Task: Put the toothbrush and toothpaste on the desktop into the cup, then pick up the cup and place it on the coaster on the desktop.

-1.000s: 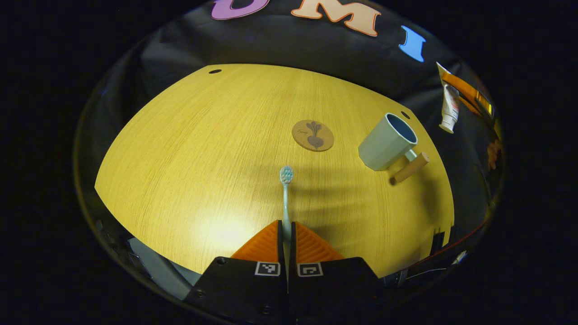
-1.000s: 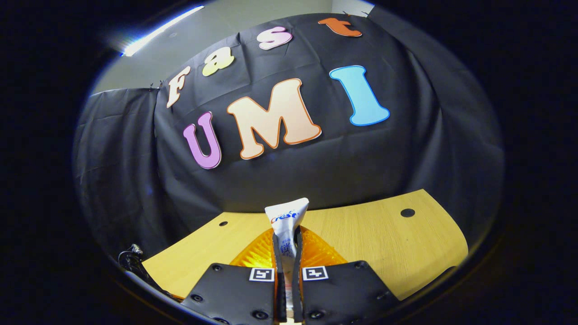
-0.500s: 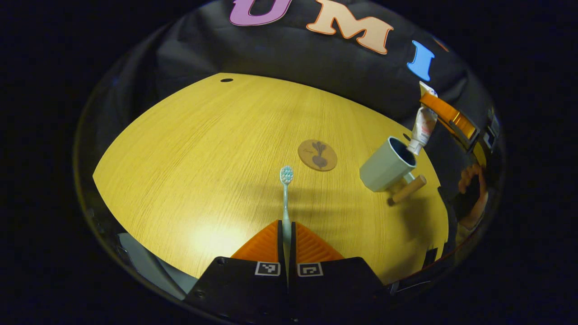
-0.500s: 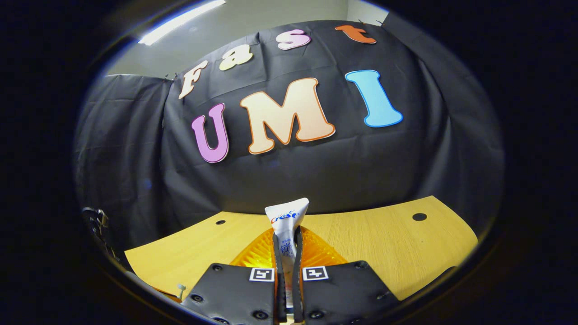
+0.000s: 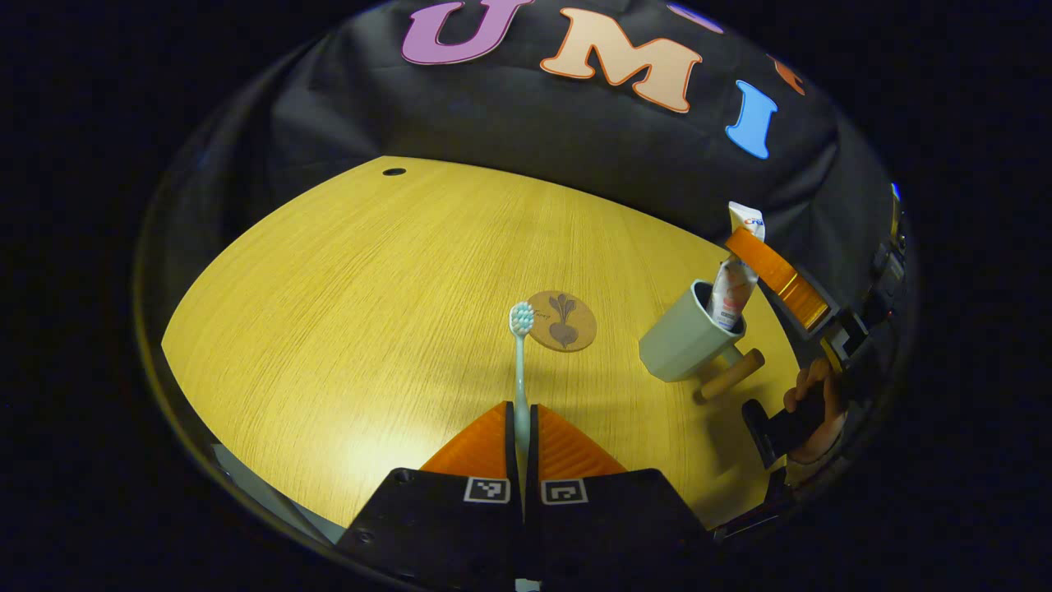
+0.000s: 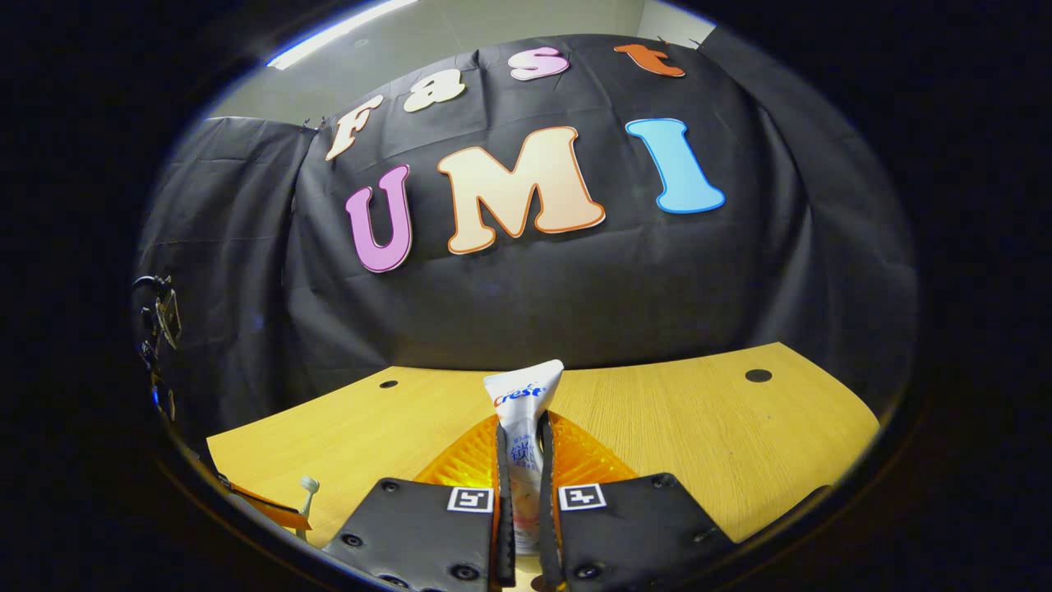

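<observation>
My left gripper (image 5: pixel 522 409) is shut on the handle of a pale blue toothbrush (image 5: pixel 520 345), whose bristled head points away over the wooden table, just left of the round cork coaster (image 5: pixel 562 321). To the right stands a pale green cup (image 5: pixel 682 349) with a wooden handle. A white toothpaste tube (image 5: pixel 731 289) stands with its lower end inside the cup, and the right gripper (image 5: pixel 768 267) holds its upper part. In the right gripper view the toothpaste (image 6: pixel 526 411) sticks up between the fingers of my right gripper (image 6: pixel 523 427). The toothbrush head (image 6: pixel 310 485) shows at the lower left.
The yellow wooden table (image 5: pixel 370 288) has small dark holes near its far corners (image 5: pixel 394 172). A hand (image 5: pixel 809 403) grips the right gripper's handle just past the cup. Black cloth walls the booth behind the table (image 6: pixel 699 427).
The right gripper came down and left, lowering the toothpaste from beside the cup into it. Its fingers now stand slightly wider apart. The left gripper drifted toward the coaster with the toothbrush.
</observation>
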Motion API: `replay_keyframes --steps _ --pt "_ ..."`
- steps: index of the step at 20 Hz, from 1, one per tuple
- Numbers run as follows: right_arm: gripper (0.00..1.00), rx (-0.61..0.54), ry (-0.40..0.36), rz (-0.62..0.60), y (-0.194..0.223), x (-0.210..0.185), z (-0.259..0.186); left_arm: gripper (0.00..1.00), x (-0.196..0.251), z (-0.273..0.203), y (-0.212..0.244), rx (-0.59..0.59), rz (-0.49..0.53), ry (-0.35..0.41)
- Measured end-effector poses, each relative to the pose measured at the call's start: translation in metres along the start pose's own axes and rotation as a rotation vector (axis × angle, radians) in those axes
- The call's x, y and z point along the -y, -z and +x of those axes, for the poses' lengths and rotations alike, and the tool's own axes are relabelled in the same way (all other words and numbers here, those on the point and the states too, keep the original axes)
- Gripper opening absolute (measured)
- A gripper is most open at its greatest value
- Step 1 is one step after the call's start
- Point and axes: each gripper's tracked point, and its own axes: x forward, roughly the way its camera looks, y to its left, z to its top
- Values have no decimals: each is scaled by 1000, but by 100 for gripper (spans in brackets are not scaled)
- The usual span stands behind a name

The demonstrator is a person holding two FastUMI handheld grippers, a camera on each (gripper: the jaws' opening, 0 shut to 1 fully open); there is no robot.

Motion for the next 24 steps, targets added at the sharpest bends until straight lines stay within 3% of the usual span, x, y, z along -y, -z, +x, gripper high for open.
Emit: replay_keyframes --steps 5,6,8,9,12,19,24 --pt "28 -14 -28 9 7 -5 -8 0 6 3 -2 -2 0 13" --pt "38 -12 -35 -2 7 -6 -12 0 7 3 -2 0 1 15" --pt "71 -5 -30 -32 5 -4 -17 0 8 0 -2 9 6 19" --pt "69 1 -35 -44 2 -3 -21 0 10 -1 -5 15 8 24" --pt "100 25 -12 -74 -9 7 -31 0 20 -9 -14 44 17 46" --pt "100 7 101 -120 -17 54 -63 0 60 -13 -74 185 34 112" --pt "100 1 197 -60 -18 94 -91 0 109 -3 -132 367 67 177"
